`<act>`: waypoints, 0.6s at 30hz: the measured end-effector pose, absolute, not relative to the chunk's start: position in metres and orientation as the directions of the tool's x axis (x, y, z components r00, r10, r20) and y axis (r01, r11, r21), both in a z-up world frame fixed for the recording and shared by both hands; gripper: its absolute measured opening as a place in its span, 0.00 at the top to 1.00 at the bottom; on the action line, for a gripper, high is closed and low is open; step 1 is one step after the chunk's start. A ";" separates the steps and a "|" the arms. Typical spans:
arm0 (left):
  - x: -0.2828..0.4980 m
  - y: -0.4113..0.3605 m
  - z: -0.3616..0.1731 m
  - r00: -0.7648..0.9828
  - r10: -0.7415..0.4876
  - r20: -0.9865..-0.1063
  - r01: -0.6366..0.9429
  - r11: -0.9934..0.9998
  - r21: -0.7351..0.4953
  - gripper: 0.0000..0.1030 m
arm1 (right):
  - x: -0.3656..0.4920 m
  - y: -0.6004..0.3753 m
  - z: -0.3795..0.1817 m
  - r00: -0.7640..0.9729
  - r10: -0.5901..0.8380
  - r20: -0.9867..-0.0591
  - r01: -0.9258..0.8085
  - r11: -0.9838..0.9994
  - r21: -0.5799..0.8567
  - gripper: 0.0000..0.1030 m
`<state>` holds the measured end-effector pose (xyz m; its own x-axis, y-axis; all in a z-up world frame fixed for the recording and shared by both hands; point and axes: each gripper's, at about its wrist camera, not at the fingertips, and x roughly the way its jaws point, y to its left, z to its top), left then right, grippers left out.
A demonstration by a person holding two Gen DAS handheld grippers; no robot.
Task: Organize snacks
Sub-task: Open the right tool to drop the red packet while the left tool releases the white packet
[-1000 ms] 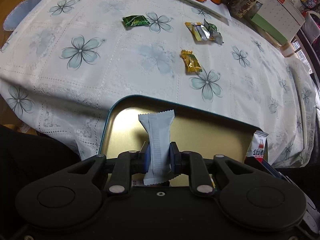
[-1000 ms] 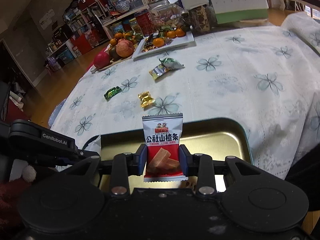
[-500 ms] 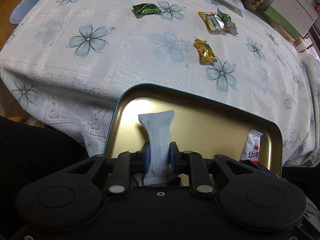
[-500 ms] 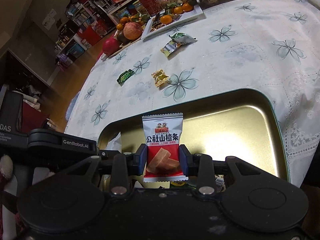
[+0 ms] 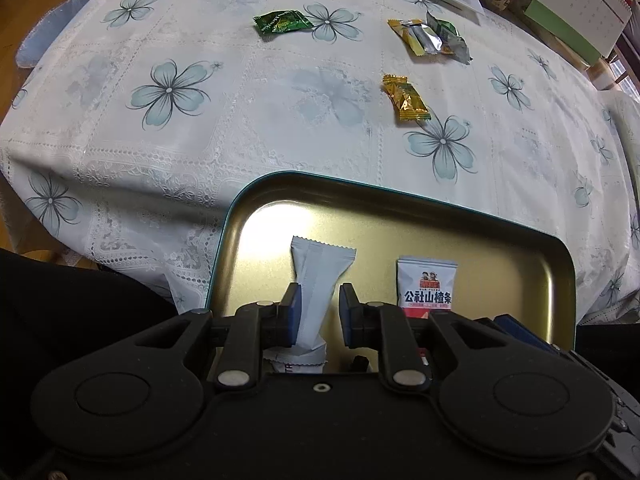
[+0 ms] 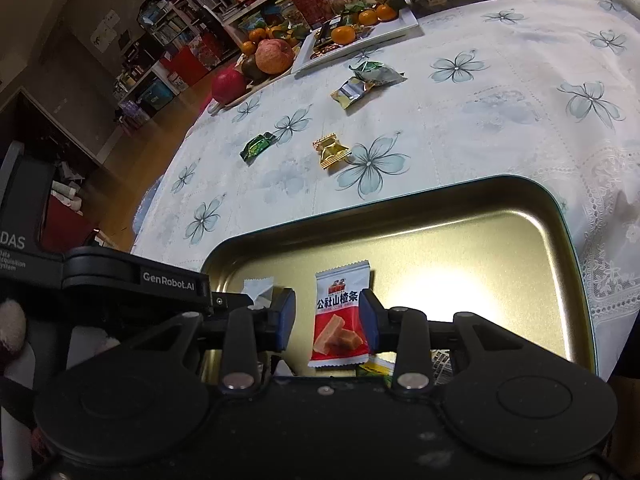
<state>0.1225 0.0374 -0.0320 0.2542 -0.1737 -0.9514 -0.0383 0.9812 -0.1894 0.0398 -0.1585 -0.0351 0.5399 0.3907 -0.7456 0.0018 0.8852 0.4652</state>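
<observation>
From the left wrist we see our left gripper point(image 5: 318, 314) over the gold tray point(image 5: 460, 236) at the near edge of the tablecloth point(image 5: 240, 128). Its jaws have just been easing apart; a pale grey packet point(image 5: 318, 276) stands between them with a gap on each side, so we no longer pinch it. A red-and-white packet point(image 5: 427, 288) lies in the tray to its right. Farther up the cloth lie a gold candy point(image 5: 406, 98), a green candy point(image 5: 282, 21) and a small heap of wrappers point(image 5: 430, 38).

From the right wrist, our right gripper point(image 6: 327, 322) has also just been opening; the red-and-white packet point(image 6: 340, 320) sits loose between its pads inside the tray point(image 6: 520, 240), the grey packet point(image 6: 259, 289) just left of it.
</observation>
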 end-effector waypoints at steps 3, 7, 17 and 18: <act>0.123 0.038 -0.033 0.249 -0.171 -0.953 -0.044 0.981 -0.187 0.74 | 0.040 -0.157 -0.037 0.537 0.379 -0.754 0.006 0.891 0.453 0.63; 0.122 0.039 -0.033 0.249 -0.168 -0.954 -0.047 0.982 -0.185 0.74 | 0.040 -0.155 -0.037 0.535 0.369 -0.760 0.004 0.898 0.439 0.63; 0.123 0.040 -0.034 0.246 -0.161 -0.956 -0.049 0.983 -0.178 0.74 | 0.039 -0.154 -0.038 0.531 0.356 -0.769 0.005 0.906 0.423 0.63; 0.123 0.040 -0.034 0.246 -0.160 -0.956 -0.049 0.983 -0.177 0.74 | 0.039 -0.154 -0.039 0.530 0.355 -0.770 0.006 0.906 0.422 0.63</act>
